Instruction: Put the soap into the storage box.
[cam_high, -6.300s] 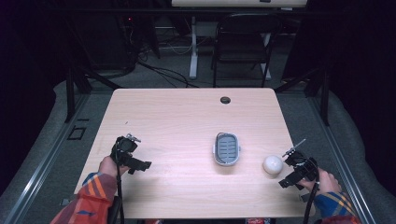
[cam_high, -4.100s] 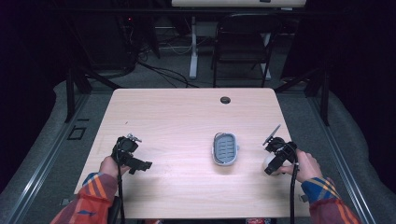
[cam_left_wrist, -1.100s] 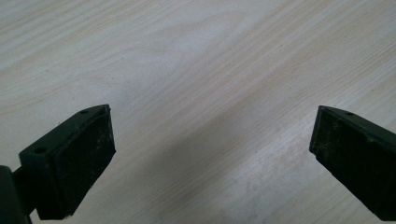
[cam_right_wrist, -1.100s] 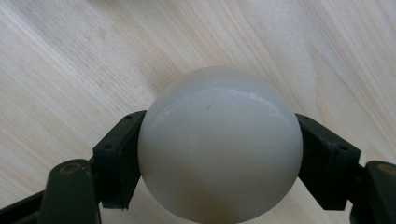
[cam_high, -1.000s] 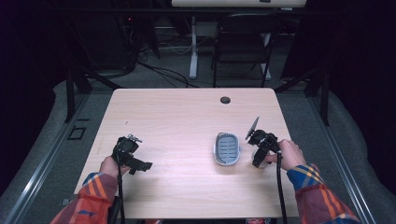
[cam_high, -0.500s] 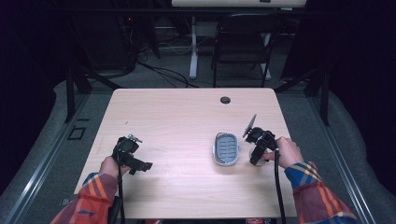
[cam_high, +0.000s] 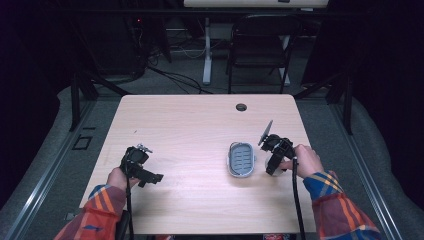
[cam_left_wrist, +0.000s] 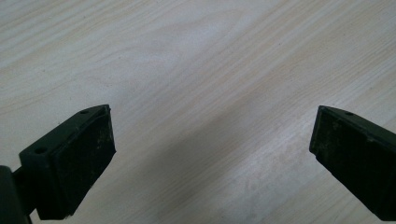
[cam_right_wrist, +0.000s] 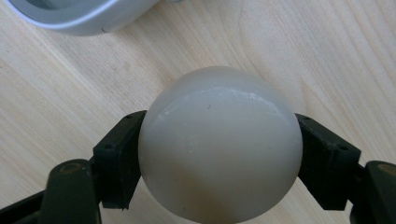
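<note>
A smooth white ball (cam_right_wrist: 219, 144) sits clamped between the two black jaws of my right gripper (cam_right_wrist: 218, 156), just above the wooden table (cam_high: 200, 130). A grey oval soap dish (cam_high: 241, 159) with a slotted floor lies on the table right of centre. In the high view my right gripper (cam_high: 272, 166) hangs immediately right of the dish. The dish rim (cam_right_wrist: 70, 16) shows at the top left of the right gripper view. My left gripper (cam_high: 149, 176) rests at the table's front left. Its jaws stand wide apart over bare wood, so my left gripper (cam_left_wrist: 210, 154) is open and holds nothing.
A small dark cable hole (cam_high: 241, 107) sits near the table's far edge. Beyond the table stand a black chair (cam_high: 260, 45) and a white desk leg (cam_high: 206, 55), with cables on the floor. Bare tabletop lies between the two grippers.
My right gripper took the white ball from the table's right side and carried it left, now beside the dish. The left gripper has not moved.
</note>
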